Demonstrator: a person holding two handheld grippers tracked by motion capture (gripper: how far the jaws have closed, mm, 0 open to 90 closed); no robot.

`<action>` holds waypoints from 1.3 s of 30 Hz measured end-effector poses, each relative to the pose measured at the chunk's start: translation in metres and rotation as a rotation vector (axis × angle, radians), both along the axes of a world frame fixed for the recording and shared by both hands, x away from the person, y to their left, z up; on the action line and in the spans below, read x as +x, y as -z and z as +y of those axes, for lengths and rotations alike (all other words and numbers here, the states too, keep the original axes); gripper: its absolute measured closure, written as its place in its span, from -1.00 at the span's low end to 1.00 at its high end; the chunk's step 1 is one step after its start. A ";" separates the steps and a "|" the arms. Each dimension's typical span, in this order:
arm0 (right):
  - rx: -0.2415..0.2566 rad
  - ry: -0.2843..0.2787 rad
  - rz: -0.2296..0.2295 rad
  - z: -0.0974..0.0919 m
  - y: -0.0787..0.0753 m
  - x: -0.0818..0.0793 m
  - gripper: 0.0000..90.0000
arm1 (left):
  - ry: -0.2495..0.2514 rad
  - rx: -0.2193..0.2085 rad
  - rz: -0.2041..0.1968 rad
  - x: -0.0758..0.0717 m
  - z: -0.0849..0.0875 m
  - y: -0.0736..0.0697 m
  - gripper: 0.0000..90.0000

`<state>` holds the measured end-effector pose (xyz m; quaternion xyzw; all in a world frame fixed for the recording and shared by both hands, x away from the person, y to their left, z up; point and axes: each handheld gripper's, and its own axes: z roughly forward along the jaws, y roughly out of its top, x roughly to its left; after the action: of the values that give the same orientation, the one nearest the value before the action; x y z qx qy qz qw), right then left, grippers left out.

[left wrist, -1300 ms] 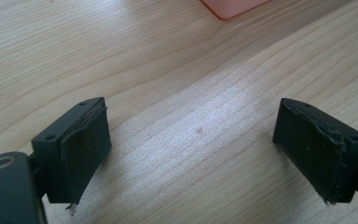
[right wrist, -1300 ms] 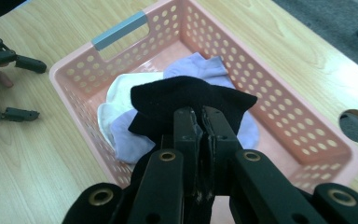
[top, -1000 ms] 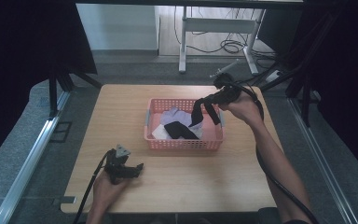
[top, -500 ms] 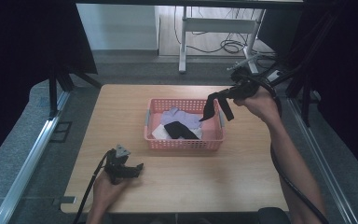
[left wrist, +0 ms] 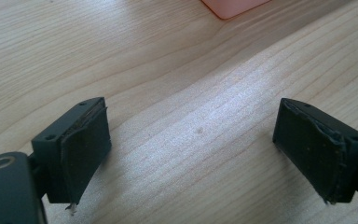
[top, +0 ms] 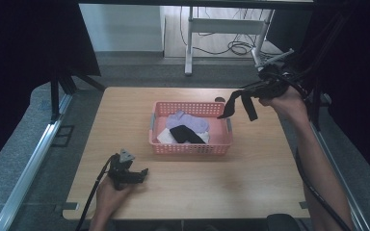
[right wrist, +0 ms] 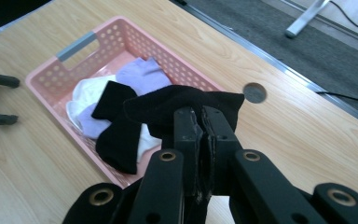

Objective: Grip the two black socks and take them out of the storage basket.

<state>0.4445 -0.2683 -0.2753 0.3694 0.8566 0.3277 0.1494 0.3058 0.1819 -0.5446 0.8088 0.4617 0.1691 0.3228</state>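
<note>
Two grippers are at work, one pink basket, and a small heap of socks. The right gripper, at the upper right of the high view, has its jaws clamped together on one black sock, held in the air just past the basket's right end. In that view the sock is folded over the jaws, so both ends hang down, one slanting toward the basket and the other dropping nearly straight; its long axis is bent in the middle rather than running one way. In the right gripper view the same black sock is draped across the jaw tips, spreading left and right in front of the basket.

Inside the basket I count one black sock lying slantwise, one lavender sock behind it, and white fabric at the lower left whose number I cannot tell.

The left gripper sits low on the wooden surface at the lower left of the frame, its jaws wide apart over bare wood, with nothing between them.
</note>
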 end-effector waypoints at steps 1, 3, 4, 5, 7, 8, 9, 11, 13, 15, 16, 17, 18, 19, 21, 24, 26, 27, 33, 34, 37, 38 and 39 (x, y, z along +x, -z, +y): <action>-0.001 0.015 -0.001 -0.007 -0.001 -0.002 0.90 | 0.001 0.000 0.000 0.000 0.000 0.000 -0.76; -0.004 0.029 -0.003 -0.014 -0.002 -0.003 0.90 | 0.004 0.004 0.001 0.000 0.000 0.000 -0.76; -0.005 0.031 -0.004 -0.017 -0.002 -0.004 0.90 | 0.004 0.004 0.001 0.000 0.000 0.000 -0.76; -0.005 0.038 -0.005 -0.020 -0.002 -0.005 0.90 | 0.004 0.004 0.001 0.000 0.000 0.000 -0.76; -0.008 0.051 -0.007 -0.027 -0.002 -0.007 0.90 | 0.001 0.000 0.000 0.000 0.000 0.000 -0.76; -0.008 0.055 -0.007 -0.031 -0.002 -0.007 0.90 | 0.001 0.000 0.000 0.000 0.000 0.000 -0.76; -0.008 0.061 -0.004 -0.034 -0.001 -0.008 0.90 | 0.001 0.000 -0.001 0.000 0.000 0.000 -0.76; -0.012 0.067 -0.005 -0.037 0.000 -0.009 0.90 | 0.001 0.000 0.000 0.000 0.000 0.000 -0.76; -0.021 0.083 0.002 -0.046 0.007 -0.011 0.89 | 0.001 0.001 -0.001 0.000 0.000 0.000 -0.76; -0.025 0.095 0.012 -0.051 0.012 -0.013 0.89 | 0.001 0.001 -0.001 0.000 0.000 0.000 -0.76; -0.025 0.095 0.012 -0.051 0.012 -0.013 0.89 | 0.001 0.001 -0.001 0.000 0.000 0.000 -0.76; -0.029 0.097 0.013 -0.053 0.016 -0.013 0.89 | 0.000 -0.001 -0.003 0.000 0.000 0.000 -0.76; -0.031 0.109 0.022 -0.058 0.024 -0.014 0.89 | 0.000 0.000 -0.002 0.000 0.000 0.000 -0.76; -0.036 0.113 0.026 -0.059 0.028 -0.015 0.89 | 0.000 -0.001 -0.003 0.000 0.000 0.000 -0.76; -0.044 0.122 0.040 -0.063 0.040 -0.015 0.89 | 0.000 0.000 -0.003 0.000 0.000 0.000 -0.76; -0.060 0.126 0.055 -0.066 0.057 -0.016 0.89 | -0.002 -0.001 0.001 0.000 0.000 0.000 -0.76; -0.060 0.127 0.073 -0.068 0.072 -0.017 0.89 | -0.001 -0.001 0.000 0.000 0.000 0.000 -0.76; -0.063 0.129 0.078 -0.068 0.077 -0.018 0.89 | -0.001 -0.001 0.000 0.000 0.000 0.000 -0.76; -0.060 0.129 0.125 -0.067 0.116 -0.018 0.89 | 0.000 -0.001 0.000 0.000 0.000 0.000 -0.76; -0.062 0.128 0.131 -0.066 0.122 -0.018 0.88 | -0.001 -0.001 0.000 0.000 0.000 0.000 -0.76; -0.070 0.126 0.152 -0.064 0.141 -0.020 0.88 | -0.004 -0.006 -0.002 0.000 0.000 0.000 -0.76; -0.073 0.123 0.160 -0.064 0.145 -0.020 0.88 | -0.004 -0.006 -0.002 0.000 0.000 0.000 -0.76; -0.073 0.123 0.160 -0.064 0.145 -0.020 0.88 | -0.004 -0.006 -0.002 0.000 0.000 0.000 -0.76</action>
<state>0.4245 -0.3318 -0.4206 0.4406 0.8529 0.2559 0.1138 0.3055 0.1815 -0.5449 0.8068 0.4634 0.1690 0.3251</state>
